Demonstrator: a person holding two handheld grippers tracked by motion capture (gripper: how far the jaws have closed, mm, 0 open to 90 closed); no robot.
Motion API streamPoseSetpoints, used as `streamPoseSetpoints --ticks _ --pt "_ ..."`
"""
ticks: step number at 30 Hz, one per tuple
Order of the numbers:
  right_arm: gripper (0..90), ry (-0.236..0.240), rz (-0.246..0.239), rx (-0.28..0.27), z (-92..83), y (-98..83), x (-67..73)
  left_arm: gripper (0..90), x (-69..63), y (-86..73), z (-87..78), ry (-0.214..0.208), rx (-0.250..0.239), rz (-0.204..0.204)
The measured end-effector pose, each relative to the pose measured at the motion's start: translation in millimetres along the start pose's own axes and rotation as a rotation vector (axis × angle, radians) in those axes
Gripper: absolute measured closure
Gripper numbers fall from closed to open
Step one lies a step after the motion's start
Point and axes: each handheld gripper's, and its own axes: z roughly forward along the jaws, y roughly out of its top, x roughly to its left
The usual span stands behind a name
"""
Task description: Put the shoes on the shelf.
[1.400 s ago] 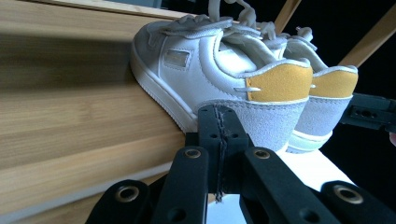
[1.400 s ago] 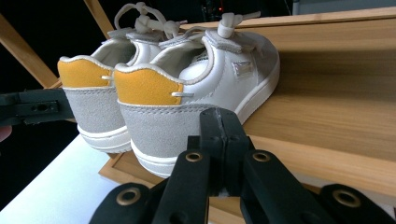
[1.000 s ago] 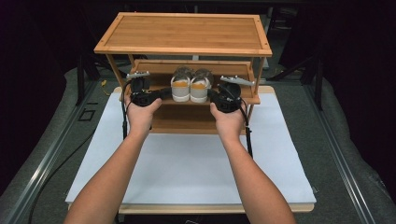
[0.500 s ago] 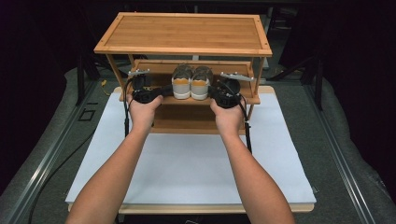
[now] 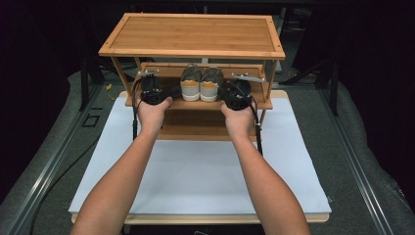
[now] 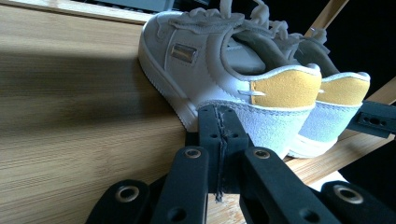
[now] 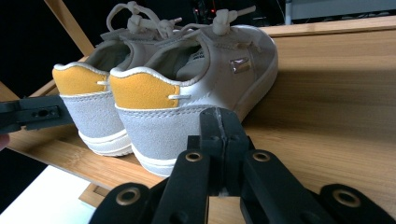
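A pair of pale grey sneakers with yellow heel patches stands on the middle shelf (image 5: 195, 105) of a bamboo rack, heels toward me: left shoe (image 5: 191, 84), right shoe (image 5: 212, 85). My left gripper (image 5: 174, 91) is shut and empty, its tip (image 6: 218, 122) against the left shoe's (image 6: 205, 60) heel side. My right gripper (image 5: 222, 93) is likewise shut and empty, its tip (image 7: 219, 123) against the right shoe's (image 7: 187, 93) heel. Each gripper view shows the other shoe (image 6: 341, 107) (image 7: 84, 105) behind, and the opposite gripper's black jaw at its edge.
The rack's top shelf (image 5: 193, 34) overhangs the shoes and both hands. A lower shelf (image 5: 195, 128) lies beneath. The rack stands at the back of a white board (image 5: 205, 181) on the table. Slanted side struts (image 7: 70, 25) flank the shelf.
Both hands have moved a little forward toward the rack. The pair of shoes has slid slightly deeper onto the middle shelf between the shut grippers.
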Motion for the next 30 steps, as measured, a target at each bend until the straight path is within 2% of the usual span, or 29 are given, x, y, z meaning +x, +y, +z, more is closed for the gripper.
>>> streamPoseSetpoints --ticks 8,10,14,19,22,30 --pt "90.0 -0.041 -0.005 0.013 2.9 1.2 -1.2 90.0 -4.1 -0.7 2.4 0.014 0.002 0.014" --pt "90.0 -0.025 -0.002 0.011 3.3 0.8 -2.3 90.0 -3.8 -1.0 2.7 0.011 0.0 0.013" --pt "90.0 -0.022 -0.003 0.016 3.0 0.7 -2.4 90.0 -3.6 -0.6 2.8 0.012 0.003 0.011" --pt "90.0 -0.042 0.002 0.0 3.8 -0.2 -0.9 90.0 -3.3 -0.9 2.8 0.009 -0.001 0.01" --pt "90.0 -0.028 0.0 0.008 2.8 -0.5 -1.5 89.9 -2.9 -1.1 2.6 0.006 -0.001 0.009" --pt "87.4 -0.042 0.005 0.002 2.5 -1.4 -2.0 89.8 -1.1 -1.0 1.2 -0.016 0.002 -0.006"
